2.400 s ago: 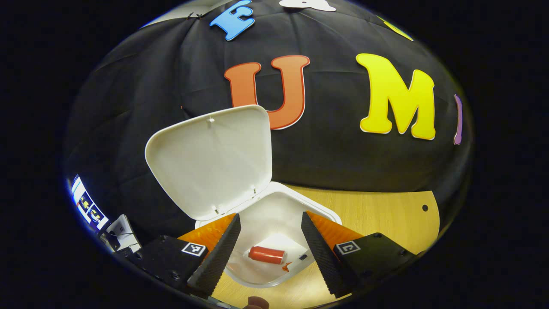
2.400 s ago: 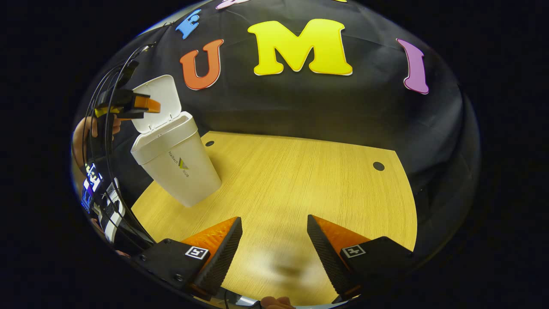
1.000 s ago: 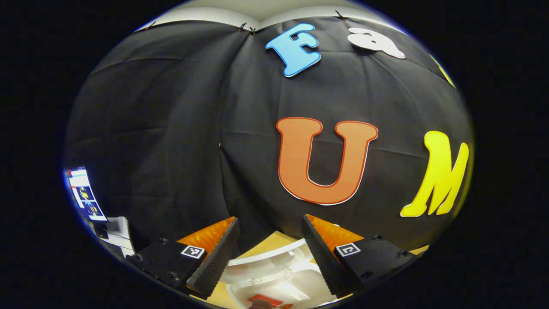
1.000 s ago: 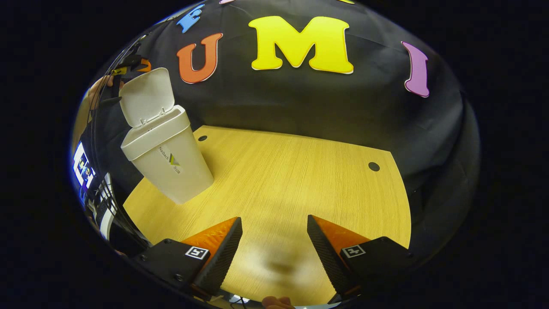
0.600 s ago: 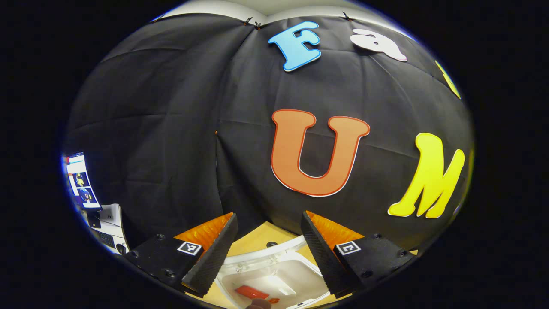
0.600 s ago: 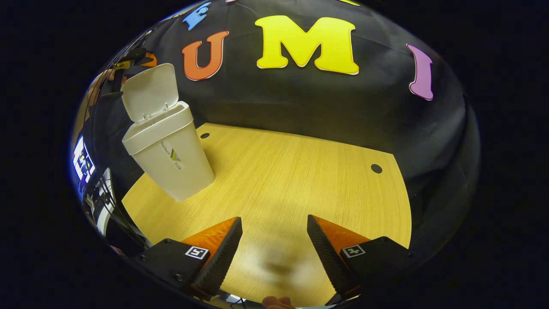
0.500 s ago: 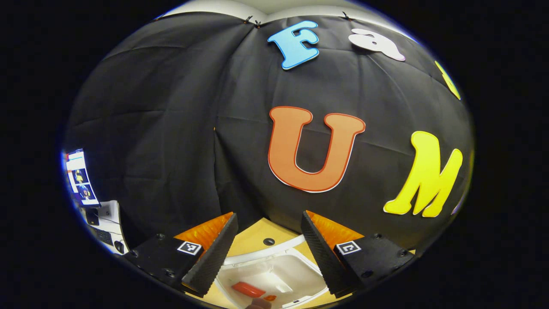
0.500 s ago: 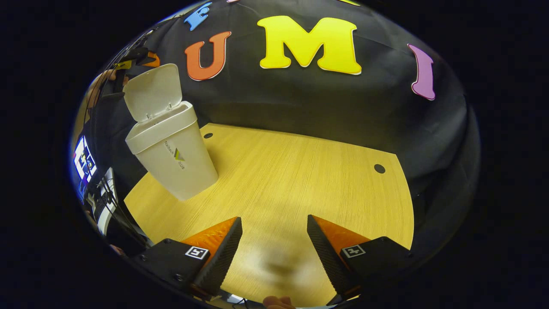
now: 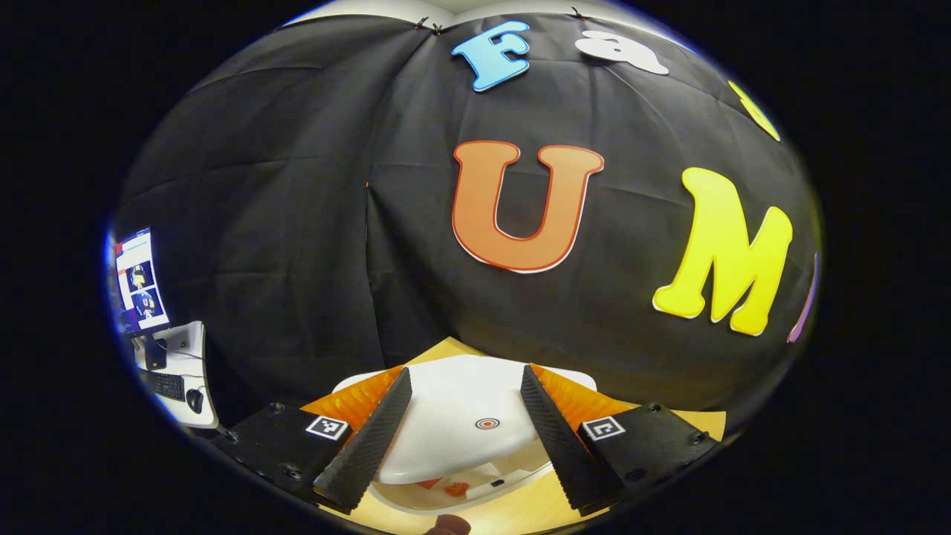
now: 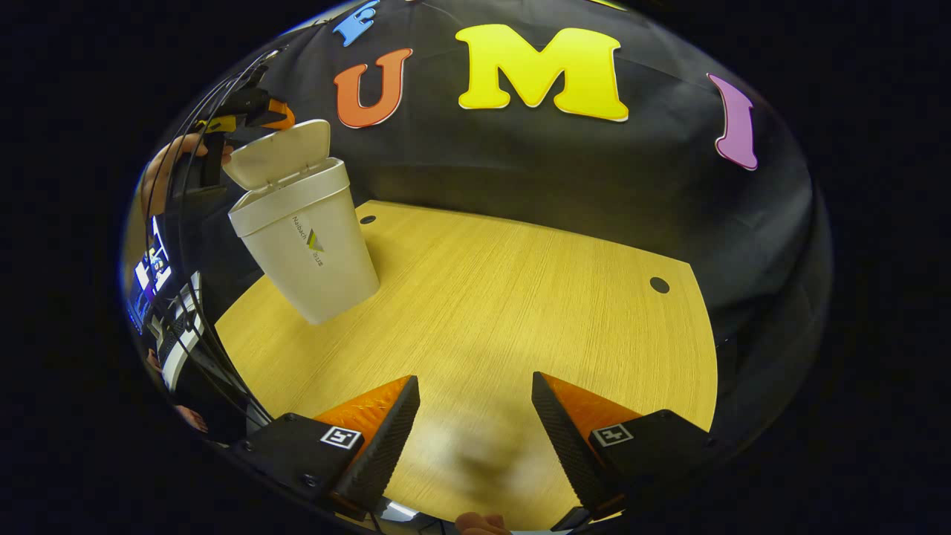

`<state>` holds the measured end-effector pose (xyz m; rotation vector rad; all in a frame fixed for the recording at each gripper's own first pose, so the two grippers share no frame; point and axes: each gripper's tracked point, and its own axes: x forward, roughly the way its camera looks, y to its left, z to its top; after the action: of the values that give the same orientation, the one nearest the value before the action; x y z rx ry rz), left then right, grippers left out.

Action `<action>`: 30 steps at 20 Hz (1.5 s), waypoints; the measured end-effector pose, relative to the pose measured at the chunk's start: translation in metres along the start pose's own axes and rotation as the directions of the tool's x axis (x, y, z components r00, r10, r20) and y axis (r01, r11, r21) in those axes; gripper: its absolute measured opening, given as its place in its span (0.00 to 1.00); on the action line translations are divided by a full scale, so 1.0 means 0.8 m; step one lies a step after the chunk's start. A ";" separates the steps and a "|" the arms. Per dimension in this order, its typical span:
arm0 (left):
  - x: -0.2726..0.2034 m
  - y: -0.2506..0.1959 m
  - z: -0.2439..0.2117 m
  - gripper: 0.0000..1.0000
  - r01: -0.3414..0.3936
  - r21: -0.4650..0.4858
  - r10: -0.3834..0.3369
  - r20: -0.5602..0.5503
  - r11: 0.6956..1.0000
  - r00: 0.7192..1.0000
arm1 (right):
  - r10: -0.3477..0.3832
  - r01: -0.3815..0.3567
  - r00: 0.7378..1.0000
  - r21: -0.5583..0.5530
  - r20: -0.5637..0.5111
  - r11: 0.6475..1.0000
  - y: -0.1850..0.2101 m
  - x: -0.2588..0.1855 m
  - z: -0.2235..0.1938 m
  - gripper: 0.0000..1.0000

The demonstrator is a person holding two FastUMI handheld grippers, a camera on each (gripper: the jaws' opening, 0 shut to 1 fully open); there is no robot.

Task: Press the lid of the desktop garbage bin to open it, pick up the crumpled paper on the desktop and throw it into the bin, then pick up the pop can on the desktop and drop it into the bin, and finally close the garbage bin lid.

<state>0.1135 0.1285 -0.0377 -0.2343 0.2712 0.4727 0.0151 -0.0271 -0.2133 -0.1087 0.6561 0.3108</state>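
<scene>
Left gripper view: the left gripper (image 9: 464, 431) has its jaws released, spread wide with nothing between them. Directly ahead, at 6 o'clock in the picture, the lid (image 9: 461, 416) of the garbage bin (image 9: 446, 496) lies nearly flat over the opening. Half a second ago the lid was out of the picture and the bin's interior lay exposed; now only a narrow gap remains at the near edge, through which a sliver of the red pop can (image 9: 455, 488) shows. The crumpled paper cannot be made out.

Right gripper view: the right gripper (image 10: 475, 431) hangs idle over the bare table (image 10: 520, 297), jaws released and holding nothing. The bin (image 10: 308, 238) stands at 10 o'clock, its lid (image 10: 278, 152) tipped well down from its earlier upright stand, with the left gripper (image 10: 256, 110) behind and above it.

Judgement: both items appear deposited and closing is under way. The lid probably needs a further downward push to latch.
</scene>
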 end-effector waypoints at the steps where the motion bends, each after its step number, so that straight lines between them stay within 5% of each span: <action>1: 0.000 -0.001 -0.010 0.98 -0.006 0.005 0.006 -0.008 1.000 1.000 | 0.003 -0.003 1.000 0.000 -0.004 1.000 -0.004 -0.001 -0.005 0.96; 17: -0.004 -0.003 -0.083 0.99 -0.100 0.085 0.100 -0.004 0.991 0.995 | 0.040 -0.039 0.998 0.003 -0.038 0.999 -0.048 0.005 -0.042 0.96; 24: -0.001 -0.009 -0.087 0.99 -0.138 0.180 0.120 0.112 0.974 0.986 | 0.048 -0.046 0.997 0.023 -0.058 0.999 -0.061 0.010 -0.052 0.96; 30: -0.005 -0.006 -0.096 1.00 -0.195 0.120 0.180 0.125 0.973 0.976 | 0.052 -0.048 0.997 0.060 -0.059 0.997 -0.061 0.021 -0.053 0.96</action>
<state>0.0970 0.1006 -0.1078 -0.0523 0.2134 0.6511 0.0183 -0.0775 -0.2567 -0.0458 0.7277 0.3371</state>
